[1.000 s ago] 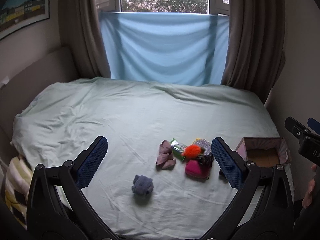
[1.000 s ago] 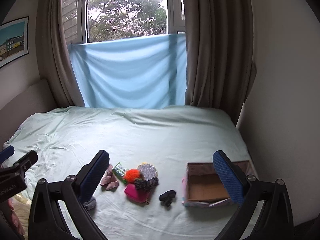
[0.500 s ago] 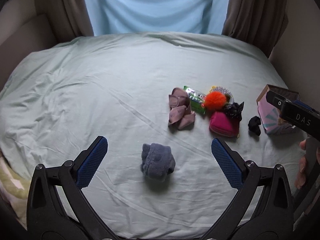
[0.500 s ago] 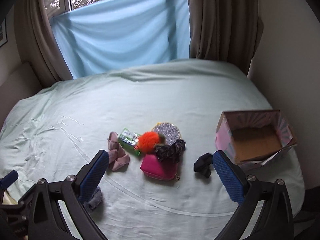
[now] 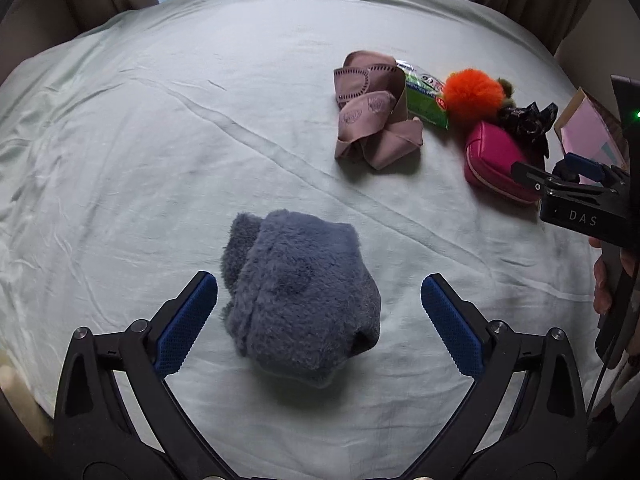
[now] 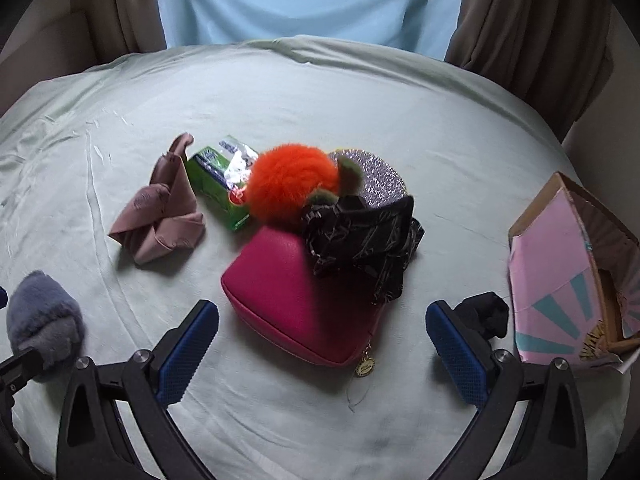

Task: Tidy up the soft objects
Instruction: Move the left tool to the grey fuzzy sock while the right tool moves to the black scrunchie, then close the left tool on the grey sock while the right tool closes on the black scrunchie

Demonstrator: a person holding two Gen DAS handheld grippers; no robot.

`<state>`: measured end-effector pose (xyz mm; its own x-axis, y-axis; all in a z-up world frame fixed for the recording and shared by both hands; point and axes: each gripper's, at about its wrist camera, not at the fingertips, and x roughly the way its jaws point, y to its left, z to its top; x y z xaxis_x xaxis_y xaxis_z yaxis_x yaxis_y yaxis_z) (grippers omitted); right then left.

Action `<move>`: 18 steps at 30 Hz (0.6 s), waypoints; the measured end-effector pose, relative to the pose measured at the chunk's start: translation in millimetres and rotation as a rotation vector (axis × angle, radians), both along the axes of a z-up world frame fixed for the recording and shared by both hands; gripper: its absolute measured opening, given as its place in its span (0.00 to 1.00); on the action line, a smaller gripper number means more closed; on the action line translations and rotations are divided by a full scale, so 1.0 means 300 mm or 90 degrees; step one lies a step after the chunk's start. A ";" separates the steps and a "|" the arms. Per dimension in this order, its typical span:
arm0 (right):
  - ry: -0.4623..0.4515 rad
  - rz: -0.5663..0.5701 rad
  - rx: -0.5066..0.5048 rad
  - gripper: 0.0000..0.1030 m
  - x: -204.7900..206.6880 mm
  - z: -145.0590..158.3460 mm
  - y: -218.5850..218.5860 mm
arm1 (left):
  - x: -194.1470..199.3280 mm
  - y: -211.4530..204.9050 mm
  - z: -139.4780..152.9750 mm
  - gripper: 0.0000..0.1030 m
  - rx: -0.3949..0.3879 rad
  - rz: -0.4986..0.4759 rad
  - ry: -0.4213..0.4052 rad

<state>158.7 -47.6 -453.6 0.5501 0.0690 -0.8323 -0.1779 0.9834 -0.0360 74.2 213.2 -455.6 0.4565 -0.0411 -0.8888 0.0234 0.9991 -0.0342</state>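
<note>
Grey-blue fuzzy rolled sock (image 5: 298, 292): between left gripper (image 5: 319, 322) pads, untouched.
Left gripper: spread wide.
Right gripper (image 6: 322, 346): spread wide, magenta leather pouch (image 6: 298, 296) ahead.

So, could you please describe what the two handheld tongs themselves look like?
Both look alike: the left tongs and right tongs have black, triangulated frames with silver bolts and blue, finely textured pads. From the left camera, the right unit's black body shows white "DAS" lettering, a green light and a bare hand gripping it.

both grippers (image 5: 319, 312) (image 6: 322, 336) are black plastic frames with silver screws and blue textured finger pads (image 5: 186, 326), one's stamped "DAS".
</note>
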 end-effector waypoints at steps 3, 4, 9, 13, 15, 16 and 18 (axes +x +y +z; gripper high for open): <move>-0.024 -0.016 0.065 1.00 0.005 -0.002 -0.051 | 0.020 -0.016 -0.041 0.98 -0.002 0.002 0.003; -0.039 -0.027 0.083 1.00 0.010 0.003 -0.067 | 0.027 -0.021 -0.051 0.98 -0.001 0.004 0.003; -0.051 -0.059 0.090 1.00 0.068 -0.019 -0.085 | 0.049 -0.027 -0.085 0.96 0.010 0.010 0.003; -0.060 -0.066 0.096 0.92 0.109 -0.036 -0.091 | 0.066 -0.014 -0.095 0.89 0.019 0.017 0.000; -0.060 -0.065 0.101 0.87 0.131 -0.045 -0.094 | 0.081 -0.008 -0.100 0.86 0.022 0.019 -0.002; -0.061 -0.063 0.106 0.82 0.139 -0.047 -0.097 | 0.090 -0.005 -0.103 0.82 0.025 0.021 -0.003; -0.062 -0.063 0.109 0.78 0.155 -0.053 -0.098 | 0.107 0.003 -0.108 0.73 0.031 0.026 -0.002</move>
<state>205.3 -76.9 -469.5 0.6380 0.1466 -0.7560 -0.0838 0.9891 0.1211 106.3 214.0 -488.1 0.4604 0.0215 -0.8875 -0.0175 0.9997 0.0151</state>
